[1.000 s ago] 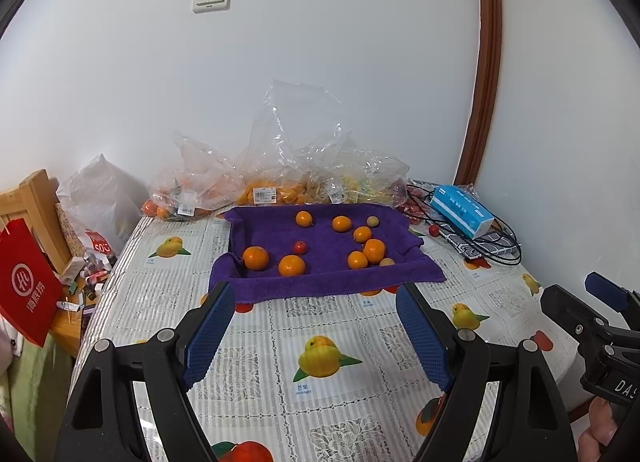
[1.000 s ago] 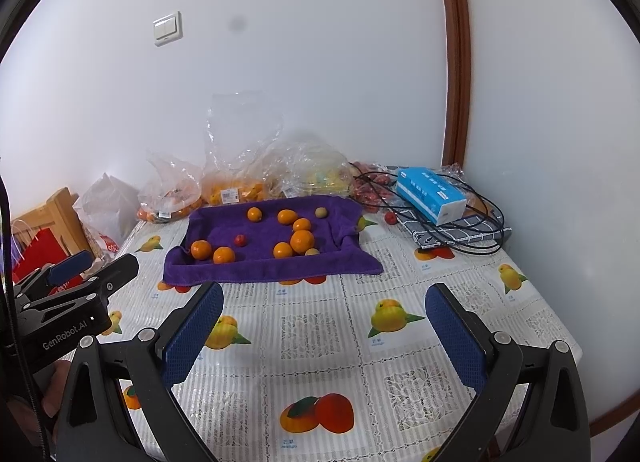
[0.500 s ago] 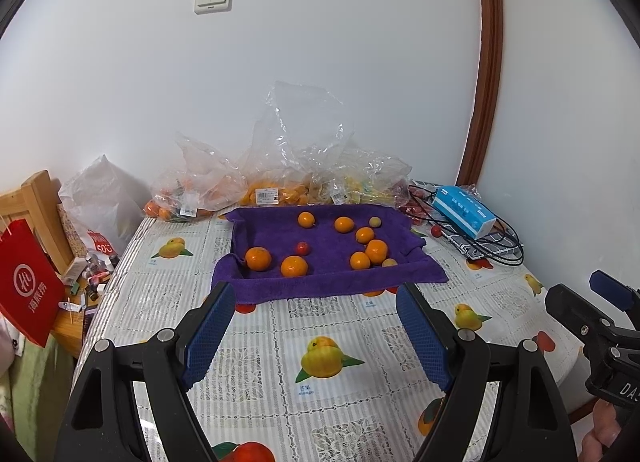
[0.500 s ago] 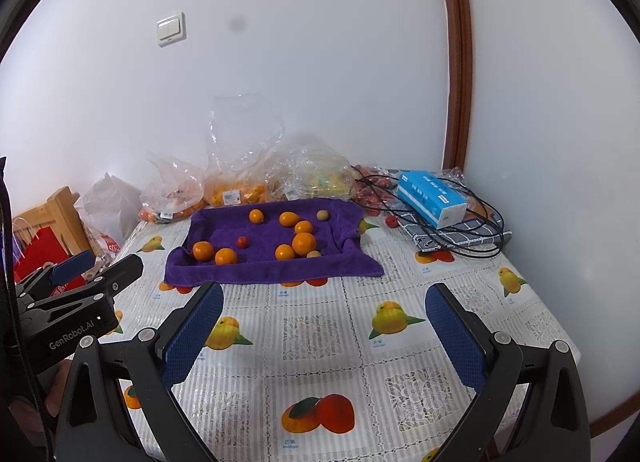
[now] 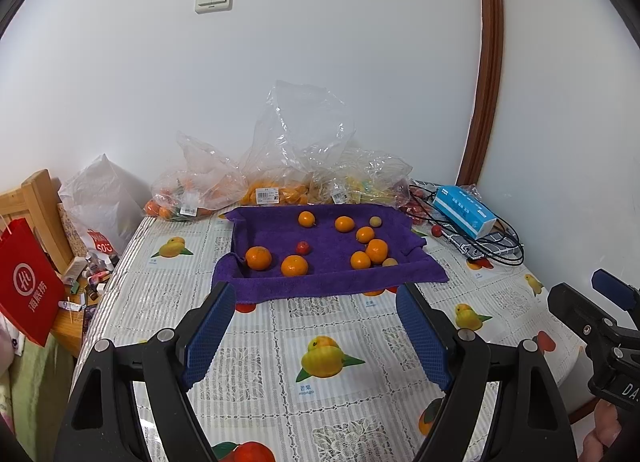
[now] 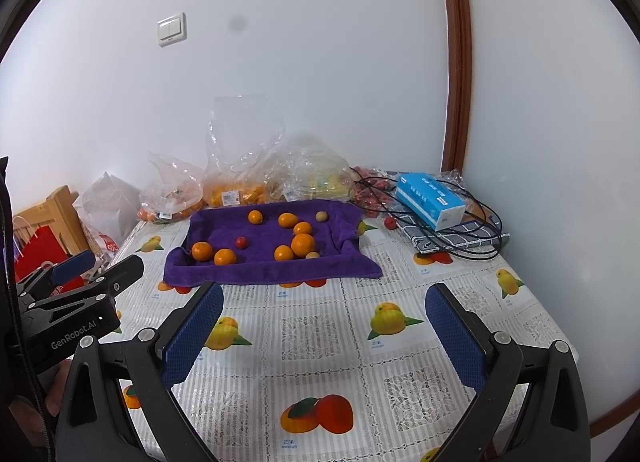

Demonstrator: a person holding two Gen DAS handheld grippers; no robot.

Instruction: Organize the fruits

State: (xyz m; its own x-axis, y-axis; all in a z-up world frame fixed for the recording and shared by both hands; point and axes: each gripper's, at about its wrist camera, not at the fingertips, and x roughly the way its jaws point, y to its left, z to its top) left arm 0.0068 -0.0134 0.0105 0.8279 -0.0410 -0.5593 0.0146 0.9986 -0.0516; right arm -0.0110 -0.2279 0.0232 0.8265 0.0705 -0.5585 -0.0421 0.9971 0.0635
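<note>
A purple towel [image 5: 332,274] [image 6: 256,266] lies at the far middle of the table with several loose fruits on it: oranges such as one at its near left [image 5: 258,258] [image 6: 201,251], a small red fruit [image 5: 303,248] [image 6: 240,242] and small tan fruits [image 5: 375,221] [image 6: 321,216]. My left gripper [image 5: 316,318] is open and empty, above the table in front of the towel. My right gripper [image 6: 324,320] is open and empty, also short of the towel. Each gripper shows at the edge of the other's view.
Clear plastic bags of fruit [image 5: 276,181] [image 6: 236,185] line the wall behind the towel. A blue box [image 5: 464,211] [image 6: 430,195] and black cables [image 6: 452,234] sit at the far right. A red bag [image 5: 28,294] and wooden furniture [image 5: 36,201] stand left of the table.
Both grippers have risen slightly and drifted a little; the towel sits a touch lower in the views. Both stay open and empty.
</note>
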